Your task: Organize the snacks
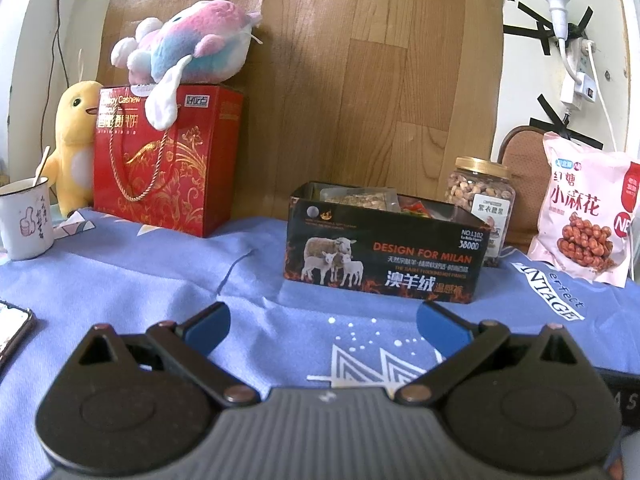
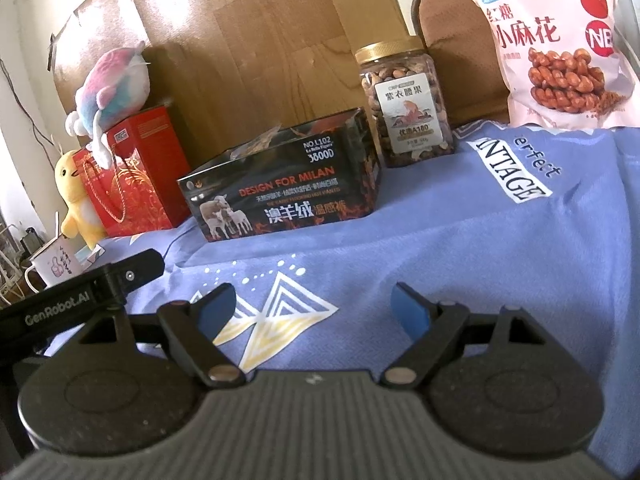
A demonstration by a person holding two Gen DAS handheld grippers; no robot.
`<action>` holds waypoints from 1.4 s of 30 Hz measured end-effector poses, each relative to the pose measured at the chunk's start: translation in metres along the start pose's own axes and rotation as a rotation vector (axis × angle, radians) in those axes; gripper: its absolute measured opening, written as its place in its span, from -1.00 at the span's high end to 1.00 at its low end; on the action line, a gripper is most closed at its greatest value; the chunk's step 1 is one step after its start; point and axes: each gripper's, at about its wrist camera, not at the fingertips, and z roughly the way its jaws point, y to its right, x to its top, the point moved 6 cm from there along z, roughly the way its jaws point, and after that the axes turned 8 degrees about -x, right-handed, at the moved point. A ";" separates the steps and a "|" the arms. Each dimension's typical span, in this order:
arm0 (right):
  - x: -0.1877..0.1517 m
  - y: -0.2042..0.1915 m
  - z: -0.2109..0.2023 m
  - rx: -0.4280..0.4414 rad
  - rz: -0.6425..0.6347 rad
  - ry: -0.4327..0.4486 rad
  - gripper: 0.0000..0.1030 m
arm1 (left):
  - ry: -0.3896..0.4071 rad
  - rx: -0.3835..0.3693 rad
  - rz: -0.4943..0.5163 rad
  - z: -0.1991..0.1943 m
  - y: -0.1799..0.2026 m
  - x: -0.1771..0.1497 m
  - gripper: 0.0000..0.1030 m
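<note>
Wrinkled blue cloth covers the table. Both tools, left tool and right tool, are wide, empty. Risk: dragging cloth topples nut jar.

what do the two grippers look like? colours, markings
Both alike: left gripper and right gripper have blue pads on black linkage arms with copper-coloured rivets, and a ribbed grey body. The right wrist view shows the left unit's black bar printed "GenRobot.AI". No sleeves visible.

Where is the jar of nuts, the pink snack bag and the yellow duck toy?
jar of nuts (image 2: 404, 104), right wrist view, on its white label.
pink snack bag (image 1: 584, 208), left wrist view, on the bag's front.
yellow duck toy (image 1: 74, 136), left wrist view, on its body.
</note>
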 end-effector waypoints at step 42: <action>0.000 -0.001 -0.002 0.004 0.009 0.007 -0.69 | -0.009 -0.008 -0.005 0.000 0.000 0.000 -1.00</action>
